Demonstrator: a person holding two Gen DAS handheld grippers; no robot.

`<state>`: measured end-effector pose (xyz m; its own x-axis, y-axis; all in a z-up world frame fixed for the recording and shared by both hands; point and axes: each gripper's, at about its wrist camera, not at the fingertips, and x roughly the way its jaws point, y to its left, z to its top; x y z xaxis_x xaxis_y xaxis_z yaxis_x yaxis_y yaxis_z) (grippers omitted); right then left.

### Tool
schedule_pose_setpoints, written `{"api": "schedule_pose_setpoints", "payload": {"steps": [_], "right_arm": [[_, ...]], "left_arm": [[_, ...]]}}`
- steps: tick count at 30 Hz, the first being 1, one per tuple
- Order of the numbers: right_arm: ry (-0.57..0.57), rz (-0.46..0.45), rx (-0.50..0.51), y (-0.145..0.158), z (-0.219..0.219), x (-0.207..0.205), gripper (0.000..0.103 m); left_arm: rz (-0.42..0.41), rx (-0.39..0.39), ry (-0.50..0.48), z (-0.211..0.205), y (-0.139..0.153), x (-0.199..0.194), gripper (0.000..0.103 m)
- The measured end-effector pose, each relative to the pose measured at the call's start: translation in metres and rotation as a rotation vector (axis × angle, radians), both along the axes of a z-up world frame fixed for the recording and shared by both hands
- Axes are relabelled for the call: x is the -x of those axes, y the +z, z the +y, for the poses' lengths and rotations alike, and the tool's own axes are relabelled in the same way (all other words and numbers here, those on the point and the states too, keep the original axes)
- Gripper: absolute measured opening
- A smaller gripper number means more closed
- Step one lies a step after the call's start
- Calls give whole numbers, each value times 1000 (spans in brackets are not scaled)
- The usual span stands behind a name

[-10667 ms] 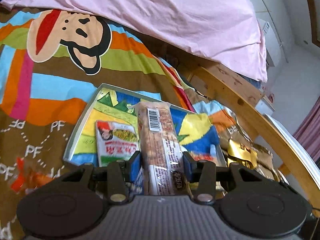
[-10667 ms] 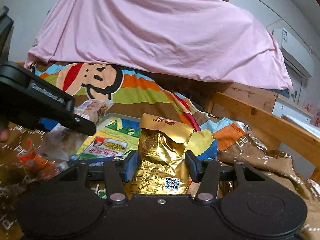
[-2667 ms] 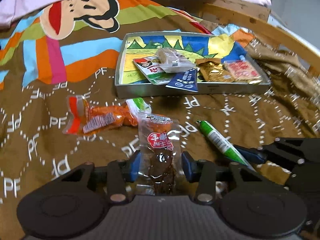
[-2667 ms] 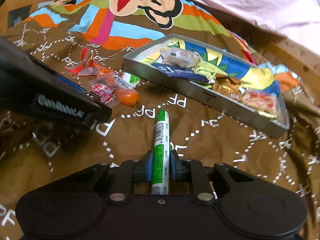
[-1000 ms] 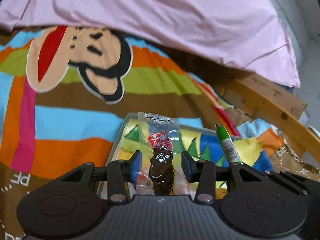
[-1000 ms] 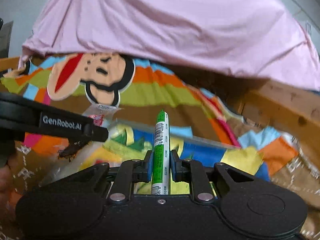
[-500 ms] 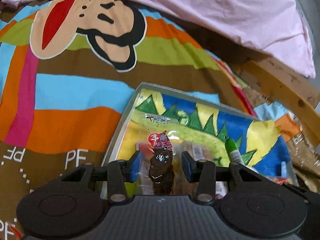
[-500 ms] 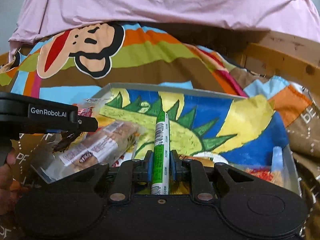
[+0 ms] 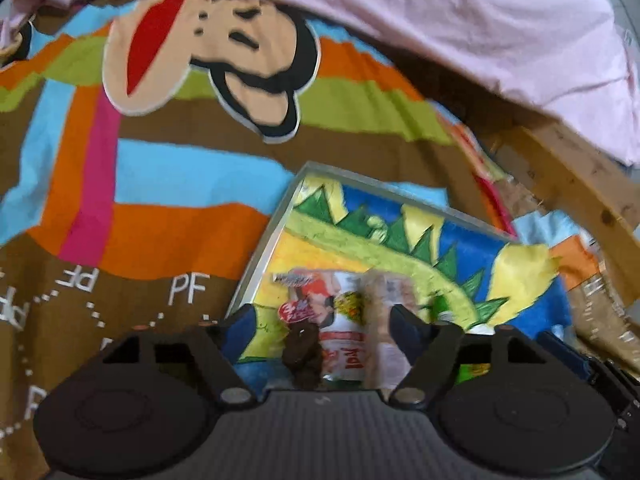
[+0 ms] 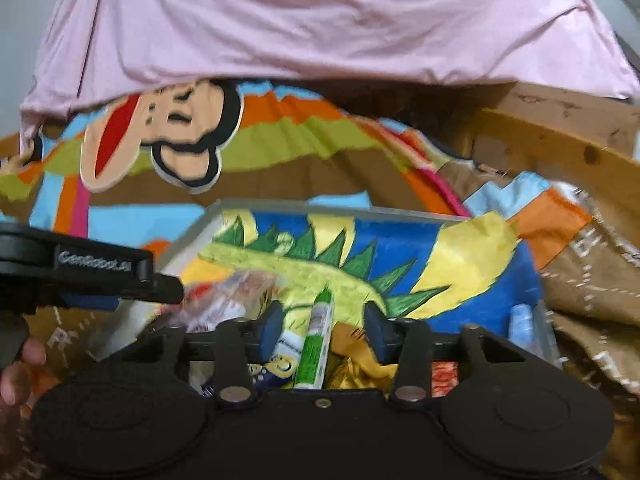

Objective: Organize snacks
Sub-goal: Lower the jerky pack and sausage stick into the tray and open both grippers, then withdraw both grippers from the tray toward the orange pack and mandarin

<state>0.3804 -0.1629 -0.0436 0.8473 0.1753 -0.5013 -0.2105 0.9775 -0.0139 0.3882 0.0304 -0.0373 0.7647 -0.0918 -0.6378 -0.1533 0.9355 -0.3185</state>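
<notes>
Both sets of fingers are now spreading | dark snack, green stick dropping into tray low in frame | sorting.

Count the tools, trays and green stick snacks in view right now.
Tools: 2, left tool and right tool, both open
Trays: 1, tray
Green sticks: 1, green stick, in the tray
Total: 4

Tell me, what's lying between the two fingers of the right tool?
The green stick snack, loose between the open fingers of the right tool, above other packets in the tray. The right wrist view shows it.
</notes>
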Motion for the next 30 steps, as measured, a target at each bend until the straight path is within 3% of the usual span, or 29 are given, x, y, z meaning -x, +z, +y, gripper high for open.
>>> {"api": "schedule_pose_setpoints", "payload": {"steps": [3,6,9,15,21,30], "right_arm": [[-28,-51,-41,26,-10,18,73],[-43,-98,-72,52,-21,38,83],[-77,-148,-97,74,-32,62,90],[-89,-218,-104,104,-49,114,100],[-94,-275,-122,122,-61,165,102],[-85,-347,-104,121,-62,235,102]], "left_arm": [[-64,-20,-10,-2,27,22,95],[-139,-89,-23,-6,56,50,102],[-203,-123,-16,-6,82,76,102],[-267,-112,3,-2,119,122,102],[-305,-126,12,-1,130,170,103],[-330,-178,10,5,116,232,103]]}}
